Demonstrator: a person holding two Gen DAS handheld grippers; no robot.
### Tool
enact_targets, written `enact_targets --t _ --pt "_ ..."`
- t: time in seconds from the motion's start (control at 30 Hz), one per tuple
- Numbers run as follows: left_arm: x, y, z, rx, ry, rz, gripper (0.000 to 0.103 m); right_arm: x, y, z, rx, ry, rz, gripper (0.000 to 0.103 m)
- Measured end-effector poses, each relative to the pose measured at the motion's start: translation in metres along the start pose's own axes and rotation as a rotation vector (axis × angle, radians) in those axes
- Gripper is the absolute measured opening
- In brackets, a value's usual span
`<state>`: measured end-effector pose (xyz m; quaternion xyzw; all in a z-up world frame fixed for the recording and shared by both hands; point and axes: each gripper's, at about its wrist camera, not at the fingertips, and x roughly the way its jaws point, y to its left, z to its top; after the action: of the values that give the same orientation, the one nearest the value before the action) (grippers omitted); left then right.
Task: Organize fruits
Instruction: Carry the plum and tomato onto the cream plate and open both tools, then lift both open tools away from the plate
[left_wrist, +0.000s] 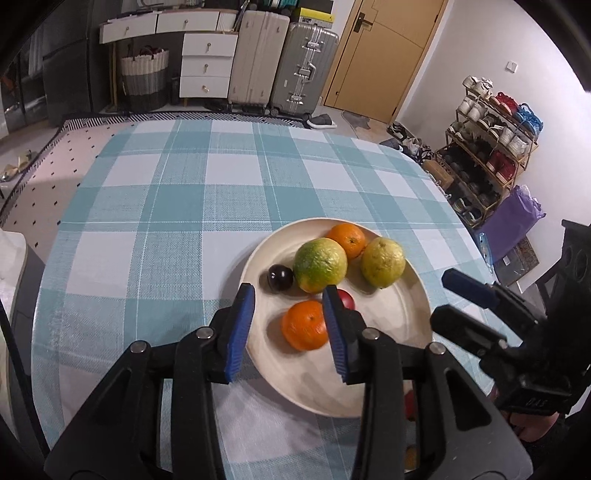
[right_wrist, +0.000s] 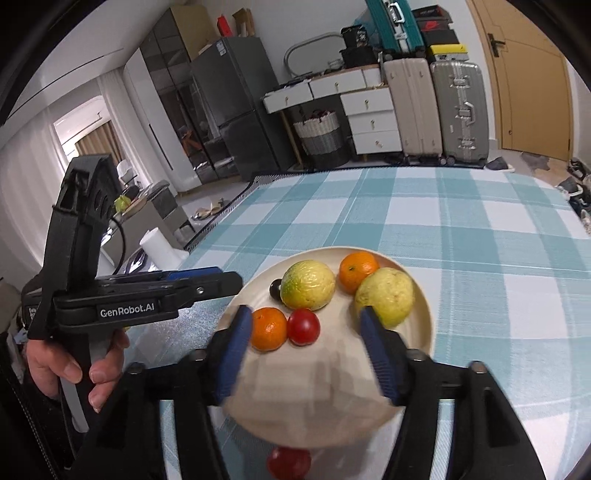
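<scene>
A round cream plate (left_wrist: 406, 317) sits on a table covered by a teal-and-white checked cloth (left_wrist: 166, 192), lower right of centre in the left wrist view and centre-bottom in the right wrist view. On the plate lie a green-and-yellow citrus fruit (left_wrist: 320, 264), a yellow-green one (left_wrist: 382, 262) to its right, an orange (left_wrist: 346, 240) behind and between them, a small dark plum (left_wrist: 280, 278) at the left, a second orange (left_wrist: 305, 325) nearer the camera, and a red fruit (left_wrist: 347, 299) just right of it, mostly hidden in that view but plain in the right wrist view (right_wrist: 303, 326). The left gripper (left_wrist: 288, 321) hangs over the plate's near left edge, its blue-padded jaws parted and gripping nothing; the near orange shows between them, and whether the pads touch it cannot be told. The right gripper (right_wrist: 303, 347) has its jaws spread wide over the plate's bare near half, holding nothing. Another red fruit (right_wrist: 289, 462) lies on the cloth at the bottom edge of the right wrist view, just off the plate. At the left of that view a hand (right_wrist: 70, 365) grips the left gripper's handle.
</scene>
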<state>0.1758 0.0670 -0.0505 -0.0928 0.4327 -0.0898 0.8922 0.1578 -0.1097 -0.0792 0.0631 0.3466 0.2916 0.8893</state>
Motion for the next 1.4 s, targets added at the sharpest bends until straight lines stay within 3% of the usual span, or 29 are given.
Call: enact_targets --t 0.13,0.2,0.33,0.5,0.9,1.0,1.4 --pt "-0.015 -0.009 -0.008 0.016 -0.021 0.027 0.042 -0.018 0.002 -0.001 -0.001 -0.037 -0.019 0.075" --pt "-0.022 -0.013 -0.012 0.019 -0.032 0.044 0.053 -0.025 0.003 -0.002 -0.004 -0.052 -0.030 0.079" --pt "-0.035 -0.019 -0.021 0.020 -0.053 0.067 0.060 -0.039 0.005 -0.004 -0.004 -0.078 -0.047 0.087" --pt "-0.049 -0.027 -0.031 0.017 -0.078 0.092 0.076 -0.054 0.006 -0.010 -0.002 -0.098 -0.058 0.088" --pt "-0.076 -0.046 -0.053 0.032 -0.122 0.134 0.085 -0.087 0.010 -0.026 0.003 -0.139 -0.085 0.096" --pt "-0.081 -0.049 -0.061 0.024 -0.131 0.153 0.099 -0.096 0.011 -0.033 0.004 -0.154 -0.106 0.098" --pt "-0.089 -0.050 -0.096 -0.023 -0.116 0.105 0.102 -0.128 0.018 -0.060 -0.001 -0.182 -0.134 0.102"
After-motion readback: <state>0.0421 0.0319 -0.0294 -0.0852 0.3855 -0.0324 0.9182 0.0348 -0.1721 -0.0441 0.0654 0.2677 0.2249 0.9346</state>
